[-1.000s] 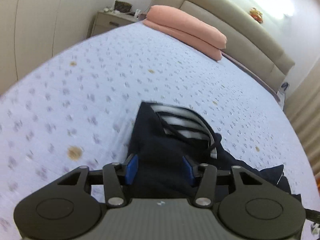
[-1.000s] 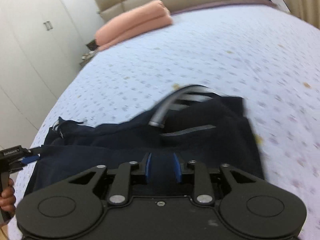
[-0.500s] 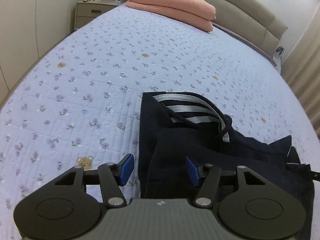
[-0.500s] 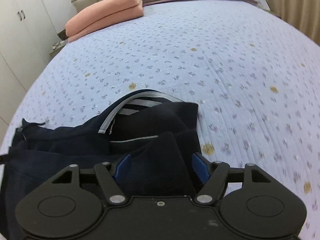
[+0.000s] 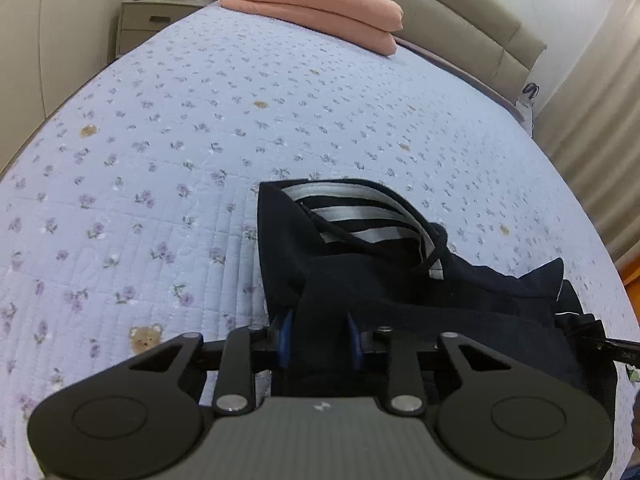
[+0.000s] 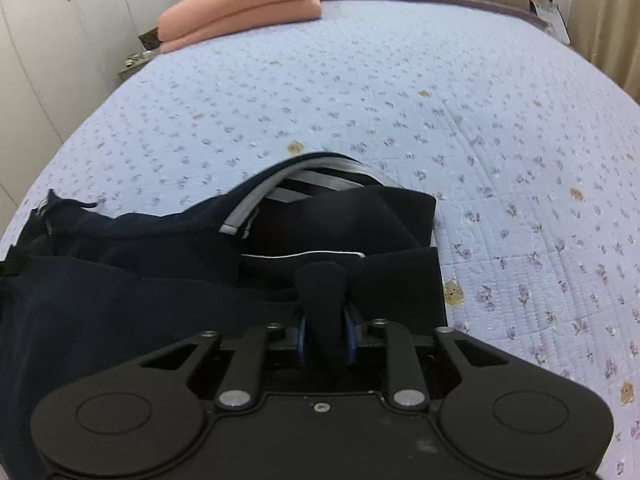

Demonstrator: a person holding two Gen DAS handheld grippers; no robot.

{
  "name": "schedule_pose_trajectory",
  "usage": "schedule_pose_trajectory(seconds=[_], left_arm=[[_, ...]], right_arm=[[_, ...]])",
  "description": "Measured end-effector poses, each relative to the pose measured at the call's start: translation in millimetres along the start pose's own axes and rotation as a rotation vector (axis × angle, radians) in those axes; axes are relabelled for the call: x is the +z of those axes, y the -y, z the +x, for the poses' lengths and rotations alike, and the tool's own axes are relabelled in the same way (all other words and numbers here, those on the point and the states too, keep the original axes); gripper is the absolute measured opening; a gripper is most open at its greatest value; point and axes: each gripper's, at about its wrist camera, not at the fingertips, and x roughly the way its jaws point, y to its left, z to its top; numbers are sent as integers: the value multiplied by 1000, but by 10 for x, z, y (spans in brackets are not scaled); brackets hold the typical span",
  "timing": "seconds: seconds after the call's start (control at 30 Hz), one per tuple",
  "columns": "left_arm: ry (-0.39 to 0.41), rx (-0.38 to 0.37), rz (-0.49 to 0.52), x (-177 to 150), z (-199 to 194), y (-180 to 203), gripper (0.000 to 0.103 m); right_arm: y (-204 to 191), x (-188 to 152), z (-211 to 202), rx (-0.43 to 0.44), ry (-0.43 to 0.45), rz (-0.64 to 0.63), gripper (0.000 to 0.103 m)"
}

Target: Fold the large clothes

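A navy garment (image 5: 360, 280) with grey and white stripes lies bunched on the lilac flowered quilt (image 5: 160, 160). My left gripper (image 5: 319, 338) sits at its near left edge. Its jaws are closing, and a raised fold of the dark cloth fills the gap between the blue pads (image 5: 284, 336). In the right wrist view the same garment (image 6: 160, 280) spreads to the left. My right gripper (image 6: 326, 336) is at its near right corner, jaws closing, with a pinched tuft of navy cloth standing up between the pads (image 6: 350, 336).
A folded pink blanket (image 5: 316, 12) lies at the head of the bed below a beige headboard (image 5: 460, 4). A nightstand (image 5: 156, 20) stands at the far left. White wardrobe doors (image 6: 40, 40) line the left side and curtains (image 5: 592, 120) hang on the right.
Half a second ago both grippers stood wide around the garment's near edge; now both have closed on folds of the cloth. The right gripper has also shifted slightly along the edge.
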Motion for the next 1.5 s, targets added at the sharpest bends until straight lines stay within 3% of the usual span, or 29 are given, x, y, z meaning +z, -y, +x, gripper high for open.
schedule_pose_trajectory(seconds=[0.07, 0.17, 0.23, 0.33, 0.4, 0.5, 0.53, 0.57, 0.63, 0.7, 0.8, 0.87, 0.97, 1.03, 1.2, 1.3, 1.33, 1.37, 1.4, 1.5], left_arm=[[-2, -2, 13, -1, -49, 43, 31], [-12, -30, 23, -21, -56, 81, 38], [-20, -52, 0, -13, -17, 49, 44], [-30, -58, -43, -3, 77, 10, 41], [-4, -5, 2, -14, 36, 94, 17], [32, 43, 57, -72, -104, 223, 9], [43, 43, 57, -84, -171, 256, 9], [56, 38, 63, -93, -241, 286, 8], [83, 14, 62, -93, -397, 340, 7], [92, -59, 30, -85, -508, 352, 7], [60, -140, 22, -81, -467, 375, 8], [28, -116, 37, -110, -330, 406, 8], [30, -91, 11, -137, -230, 366, 10], [12, -113, -15, -152, -188, 324, 16], [2, -87, -24, -179, -118, 351, 33], [-18, -110, -17, -195, -72, 381, 25], [-24, -107, -2, -201, -49, 406, 16], [-26, -95, 19, -204, -40, 438, 11], [-9, -72, 38, -204, -61, 472, 8], [89, -74, 44, -127, -280, 508, 7]], right_arm=[[20, 49, 78, 11, -12, 21, 46], [-22, 82, 173, 24, -34, 23, 59], [-76, 73, 209, 19, -37, 11, 62], [-119, 39, 213, -5, -25, 1, 59], [-116, 39, 180, -18, -16, 9, 55], [-63, 39, 91, -16, 13, 42, 41], [-53, 33, 68, -24, 19, 43, 30], [-42, 28, 53, -26, 21, 37, 27], [-12, 26, 23, -21, 16, 33, 27], [18, 39, -25, -8, 18, 44, 28], [72, 75, -105, 3, 51, 58, 35], [105, 95, -34, 28, 12, 60, 43], [118, 82, 109, 48, -38, 47, 46], [112, 76, 127, 43, -35, 33, 46], [116, 30, 118, 41, -26, 51, 47], [83, 19, 123, 24, -19, 38, 47], [63, 18, 123, 15, -17, 30, 43], [27, 13, 113, -6, -11, 12, 22], [1, 5, 91, -18, -1, -9, 7], [-60, -33, -117, -10, 58, -35, 7]])
